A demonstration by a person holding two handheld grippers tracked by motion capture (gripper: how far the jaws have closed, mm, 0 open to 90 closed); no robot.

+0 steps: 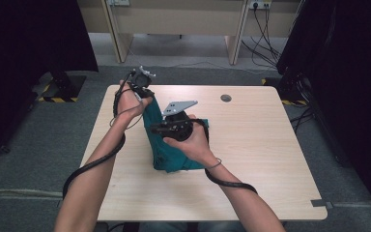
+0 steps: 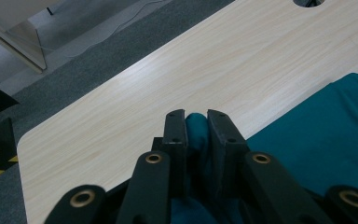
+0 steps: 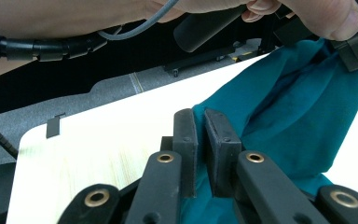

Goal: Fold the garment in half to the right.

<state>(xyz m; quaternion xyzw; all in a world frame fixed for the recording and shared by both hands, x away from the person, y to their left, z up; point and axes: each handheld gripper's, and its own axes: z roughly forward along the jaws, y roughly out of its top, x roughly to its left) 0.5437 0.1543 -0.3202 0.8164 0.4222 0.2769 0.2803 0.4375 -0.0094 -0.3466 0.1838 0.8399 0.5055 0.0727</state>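
Cloth: a teal cloth (image 1: pixel 166 145), soft and matte, plain in colour, with long folds running along it.
Cloth position: lifted at two points above the pale wooden worktop (image 1: pixel 261 145); its lower end rests bunched on the worktop near the middle.
Left gripper (image 1: pixel 142 84): jaws clenched on a pinched fold of the cloth's upper end, held high near the worktop's far left edge.
Right gripper (image 1: pixel 160 128): jaws clenched on the cloth's edge lower down, fabric creased between them.
Fabric between grippers: stretched in a slanting band.
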